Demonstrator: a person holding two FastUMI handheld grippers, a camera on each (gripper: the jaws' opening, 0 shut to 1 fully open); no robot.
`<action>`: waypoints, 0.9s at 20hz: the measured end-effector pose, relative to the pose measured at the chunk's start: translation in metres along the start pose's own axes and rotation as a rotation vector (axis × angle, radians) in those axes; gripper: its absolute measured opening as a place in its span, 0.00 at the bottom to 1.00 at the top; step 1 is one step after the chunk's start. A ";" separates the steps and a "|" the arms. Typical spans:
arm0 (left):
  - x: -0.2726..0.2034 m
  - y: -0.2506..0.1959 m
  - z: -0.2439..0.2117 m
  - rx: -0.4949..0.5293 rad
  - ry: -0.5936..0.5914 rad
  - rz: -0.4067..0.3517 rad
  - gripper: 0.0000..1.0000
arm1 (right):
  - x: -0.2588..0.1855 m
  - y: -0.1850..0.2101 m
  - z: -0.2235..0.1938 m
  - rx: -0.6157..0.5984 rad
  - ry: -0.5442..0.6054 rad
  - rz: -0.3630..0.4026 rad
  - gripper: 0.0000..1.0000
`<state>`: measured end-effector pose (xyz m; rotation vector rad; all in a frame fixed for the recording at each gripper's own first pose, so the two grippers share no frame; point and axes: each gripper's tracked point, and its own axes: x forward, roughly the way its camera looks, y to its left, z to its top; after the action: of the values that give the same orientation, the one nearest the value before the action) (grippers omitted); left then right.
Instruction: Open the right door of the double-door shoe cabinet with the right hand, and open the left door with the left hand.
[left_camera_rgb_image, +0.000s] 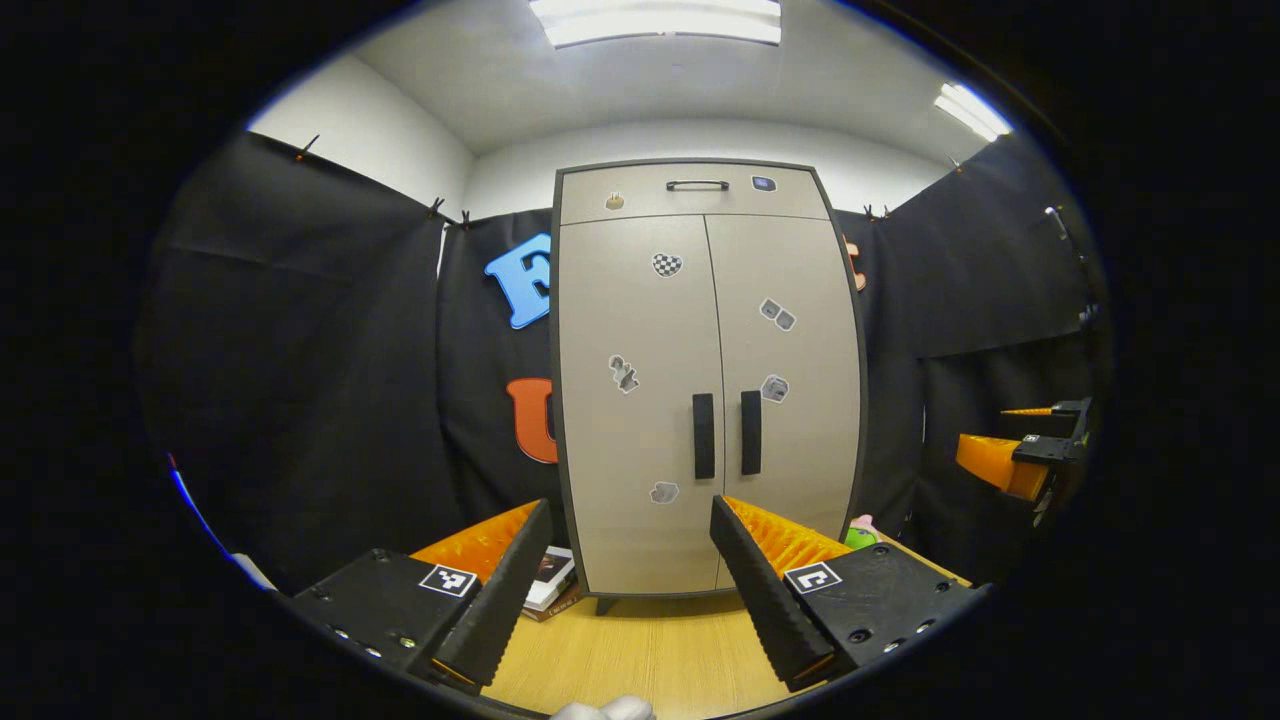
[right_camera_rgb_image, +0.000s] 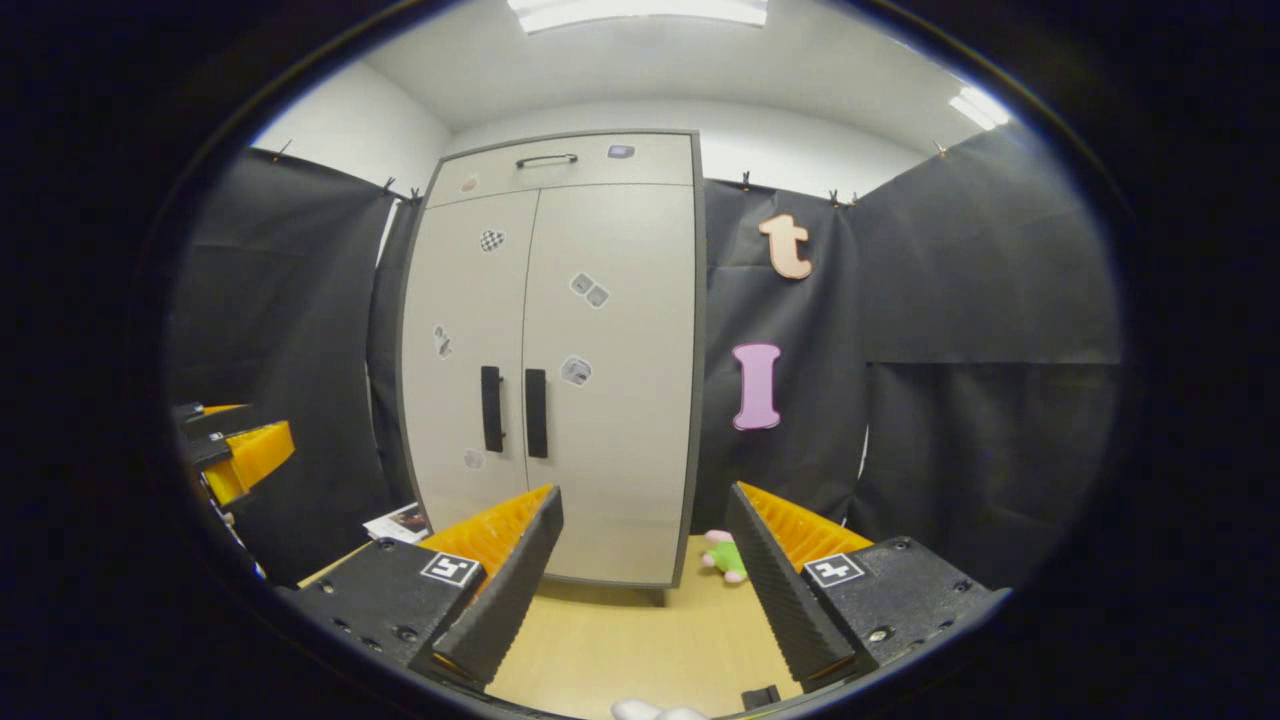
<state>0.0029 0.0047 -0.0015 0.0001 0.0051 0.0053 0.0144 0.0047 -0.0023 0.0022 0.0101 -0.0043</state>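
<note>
Fingers standing wide apart on the left gripper (left_camera_rgb_image: 630, 520) and the right gripper (right_camera_rgb_image: 645, 505), both gripping nothing and hanging short of the shoe cabinet (left_camera_rgb_image: 705, 380). Cabinet is standing upright at the back of the wooden table (left_camera_rgb_image: 650, 650), against the black cloth wall, both doors sitting closed. Left door handle (left_camera_rgb_image: 703, 435) and right door handle (left_camera_rgb_image: 751, 432) sitting side by side at the middle seam. Magazines (left_camera_rgb_image: 550, 583) lying by the cabinet's left foot; a plush toy (right_camera_rgb_image: 725, 557) lying by its right foot. Ceiling lights glowing above the cabinet.
</note>
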 end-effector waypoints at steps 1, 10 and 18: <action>0.001 0.000 0.000 -0.002 -0.001 0.000 0.96 | 0.001 0.002 0.001 -0.001 0.001 0.002 1.00; -0.005 0.011 -0.001 -0.006 0.005 0.025 0.96 | 0.037 0.028 0.008 -0.009 -0.012 0.027 1.00; -0.022 0.025 -0.005 0.003 0.018 0.066 0.96 | 0.117 0.075 0.012 0.012 -0.016 0.044 1.00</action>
<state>-0.0190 0.0298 -0.0061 0.0033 0.0227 0.0718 0.1322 0.0796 0.0089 0.0142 -0.0060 0.0392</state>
